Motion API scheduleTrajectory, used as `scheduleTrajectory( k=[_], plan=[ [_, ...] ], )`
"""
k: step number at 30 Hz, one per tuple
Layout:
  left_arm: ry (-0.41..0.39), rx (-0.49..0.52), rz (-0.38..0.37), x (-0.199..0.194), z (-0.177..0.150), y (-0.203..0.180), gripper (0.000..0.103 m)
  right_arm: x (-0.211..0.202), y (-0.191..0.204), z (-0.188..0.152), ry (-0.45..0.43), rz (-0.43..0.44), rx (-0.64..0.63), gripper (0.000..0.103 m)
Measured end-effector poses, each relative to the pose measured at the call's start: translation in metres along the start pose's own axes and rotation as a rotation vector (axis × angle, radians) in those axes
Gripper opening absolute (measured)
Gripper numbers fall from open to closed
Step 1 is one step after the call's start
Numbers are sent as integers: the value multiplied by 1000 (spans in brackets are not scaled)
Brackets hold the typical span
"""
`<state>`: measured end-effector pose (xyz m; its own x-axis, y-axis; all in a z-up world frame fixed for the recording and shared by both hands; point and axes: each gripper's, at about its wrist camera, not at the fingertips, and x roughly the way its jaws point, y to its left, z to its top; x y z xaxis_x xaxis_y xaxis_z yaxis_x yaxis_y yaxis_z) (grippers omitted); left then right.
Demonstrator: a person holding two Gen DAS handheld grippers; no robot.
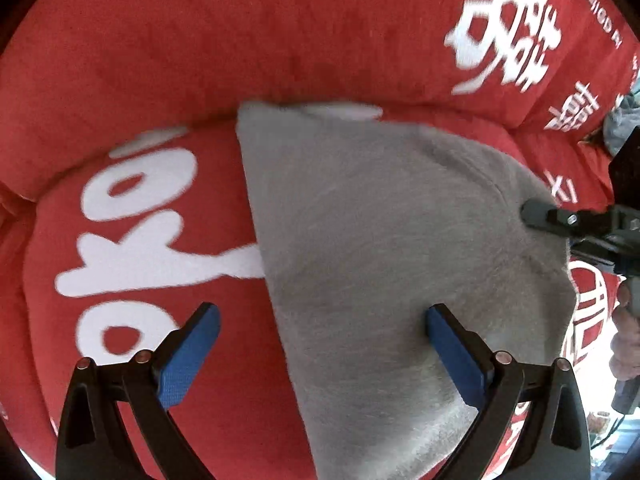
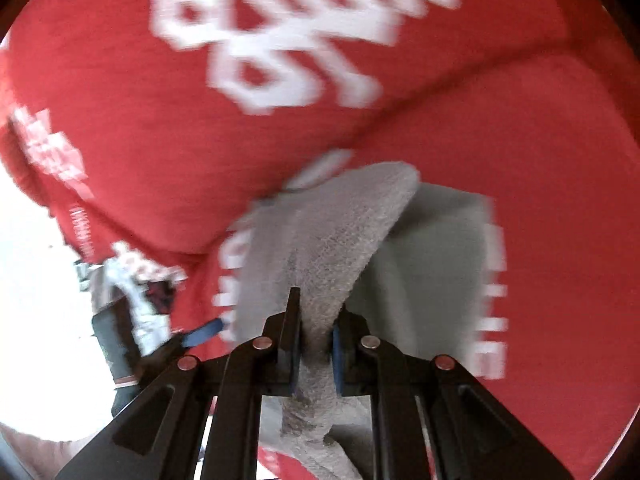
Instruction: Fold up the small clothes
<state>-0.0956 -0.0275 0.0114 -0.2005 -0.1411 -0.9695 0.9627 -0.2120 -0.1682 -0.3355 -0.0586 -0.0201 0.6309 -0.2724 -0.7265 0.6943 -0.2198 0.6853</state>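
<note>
A fuzzy grey garment (image 1: 380, 240) lies on a red cushion with white lettering (image 1: 140, 220). My left gripper (image 1: 322, 314) is open and empty, hovering over the garment's left edge, one blue pad above the cloth and one above the cushion. My right gripper (image 2: 314, 320) is shut on a bunched fold of the grey garment (image 2: 332, 232) and lifts it off the cushion. In the left wrist view the right gripper (image 1: 536, 210) shows at the garment's right edge. In the right wrist view one blue fingertip (image 2: 204, 332) of the left gripper shows at the left.
The red seat back (image 1: 280, 32) with white characters rises behind the cushion. A grey-blue cloth (image 1: 620, 128) lies at the far right. A hand (image 1: 628, 340) holds the right tool. Bright floor (image 2: 32, 280) lies beyond the cushion's left edge.
</note>
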Motion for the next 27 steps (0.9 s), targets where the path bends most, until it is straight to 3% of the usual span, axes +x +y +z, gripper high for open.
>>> scheduleTrajectory(
  k=[3,9,12,19,20,22,27],
  plan=[
    [17,-7,3,11,-3,-3,103,20,-26,-3,35,-94,18,20],
    [9,42,43,-9,-4,1,103,-1,-27,-17,10,-86,80,35],
    [28,32,22,-15,-5,16,103,-26,-22,-47,19,-1,97,46],
    [132,-50,-52,-5,-34,40,103,-36,-26,-108,50,-55,91,47],
    [136,-62,-57,-1,-35,41,103,-30,-29,-110,63,-57,104,47],
    [139,-69,-60,1,-35,41,103,-19,-34,-108,82,-105,117,19],
    [80,19,-31,-17,-32,31,103,-40,-6,-115,41,-127,52,11]
  ],
)
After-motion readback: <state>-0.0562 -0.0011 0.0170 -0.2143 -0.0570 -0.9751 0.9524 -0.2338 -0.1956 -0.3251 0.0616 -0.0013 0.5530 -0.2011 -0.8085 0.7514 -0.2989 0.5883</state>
